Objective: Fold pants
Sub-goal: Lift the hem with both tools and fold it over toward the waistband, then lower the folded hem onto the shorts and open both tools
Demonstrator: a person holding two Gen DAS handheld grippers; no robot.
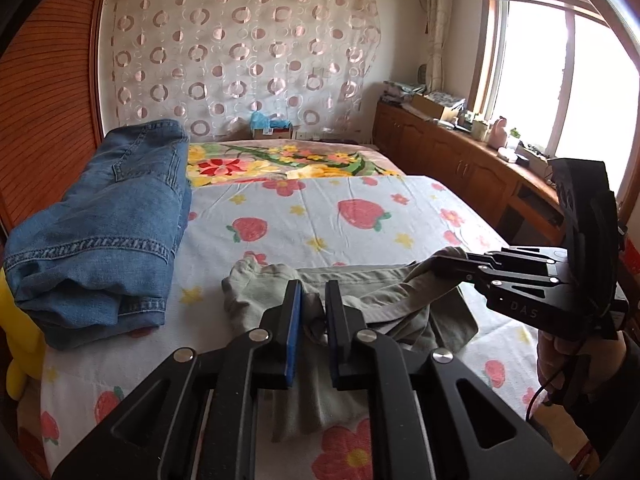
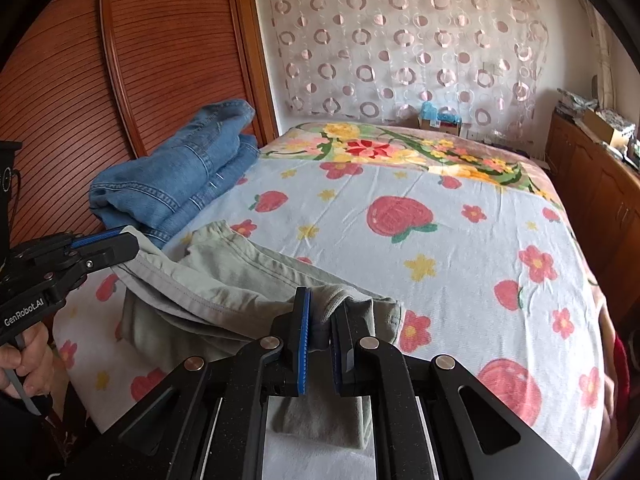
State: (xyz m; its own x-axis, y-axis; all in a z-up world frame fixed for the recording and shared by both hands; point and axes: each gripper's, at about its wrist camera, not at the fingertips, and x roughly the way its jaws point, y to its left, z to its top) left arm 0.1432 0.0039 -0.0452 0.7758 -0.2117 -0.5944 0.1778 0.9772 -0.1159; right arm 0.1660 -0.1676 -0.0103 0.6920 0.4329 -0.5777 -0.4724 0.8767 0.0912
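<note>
Grey-green pants (image 1: 360,296) lie bunched near the front edge of the bed; they also show in the right wrist view (image 2: 224,280). My left gripper (image 1: 313,296) is shut on a fold of the pants at their left end. My right gripper (image 2: 323,312) is shut on the pants at their right end. Each gripper shows in the other's view: the right one (image 1: 444,262) at the right, the left one (image 2: 120,240) at the left. The cloth hangs between them, partly lifted off the sheet.
Folded blue jeans (image 1: 104,232) lie at the bed's left side, next to the wooden slatted wall (image 2: 120,80). The strawberry-print sheet (image 2: 440,240) covers the bed. A wooden cabinet (image 1: 460,160) with clutter runs along the right under the window.
</note>
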